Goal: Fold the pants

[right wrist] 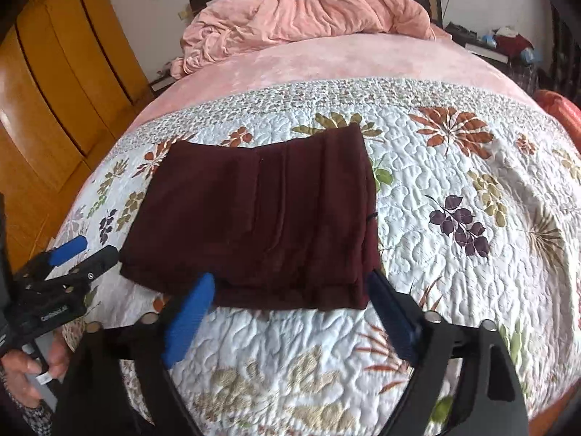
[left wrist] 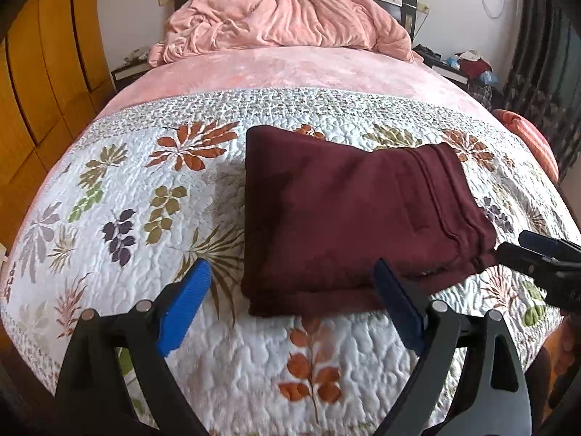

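Observation:
The dark maroon pants (left wrist: pixel 348 210) (right wrist: pixel 254 218) lie folded into a thick rectangle on the flowered quilt (left wrist: pixel 145 181) (right wrist: pixel 454 181). My left gripper (left wrist: pixel 290 265) hovers at the near edge of the bundle, toward its left part, with its blue pads wide apart and pressing on nothing. In the right wrist view the left gripper (right wrist: pixel 96 247) shows beside the bundle's near left corner, held by a person's hand (right wrist: pixel 25 370). My right gripper (right wrist: pixel 290 278) is open at the near right part of the bundle, empty. Its black tips (left wrist: pixel 526 250) sit by the right corner.
A crumpled pink blanket (left wrist: pixel 283 18) is heaped at the headboard on a pink bedspread (left wrist: pixel 290 69). A wooden wardrobe (left wrist: pixel 43 72) stands along the left. A cluttered nightstand (left wrist: pixel 468 65) is at the far right. An orange striped cushion (left wrist: pixel 530 138) lies at the bed's right edge.

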Demonstrator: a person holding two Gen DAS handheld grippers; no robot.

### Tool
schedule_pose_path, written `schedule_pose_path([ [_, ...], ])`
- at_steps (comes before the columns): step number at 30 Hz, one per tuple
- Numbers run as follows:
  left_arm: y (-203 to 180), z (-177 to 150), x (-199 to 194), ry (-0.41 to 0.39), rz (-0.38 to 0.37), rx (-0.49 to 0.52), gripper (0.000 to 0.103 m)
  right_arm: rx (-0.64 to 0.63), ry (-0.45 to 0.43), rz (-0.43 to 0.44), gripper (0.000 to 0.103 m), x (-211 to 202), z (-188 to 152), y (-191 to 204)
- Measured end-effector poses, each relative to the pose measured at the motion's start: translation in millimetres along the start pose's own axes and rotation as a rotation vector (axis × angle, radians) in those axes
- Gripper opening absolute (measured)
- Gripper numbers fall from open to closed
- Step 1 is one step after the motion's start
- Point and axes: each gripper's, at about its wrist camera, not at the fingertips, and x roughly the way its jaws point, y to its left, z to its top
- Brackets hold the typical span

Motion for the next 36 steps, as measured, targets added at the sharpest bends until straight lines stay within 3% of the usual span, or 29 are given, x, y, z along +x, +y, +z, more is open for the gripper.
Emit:
schedule_pose_path([
  [4, -4, -2, -25, -0.032, 0.029, 0.004, 0.09, 0.007, -0.024, -0.022, 0.098, -16, -5, 9],
  [17, -10, -1, -92, -0.148, 0.046, -0.008, 0.091, 0.02, -0.052, -0.061, 0.099, -55, -9, 24],
  [21, -13, -2, -110, -0.191, 0.094, 0.014, 0.093, 0.019, -0.049, -0.077, 0.099, -63, -11, 31],
  [26, -15, -3, -128, -0.218, 0.103, 0.018, 0.095, 0.012, -0.049, -0.119, 0.099, -74, -12, 41],
  [36, -15, -7, -142, -0.217, 0.076, 0.001, 0.098, 0.027, -0.052, -0.122, 0.099, -86, -16, 48],
])
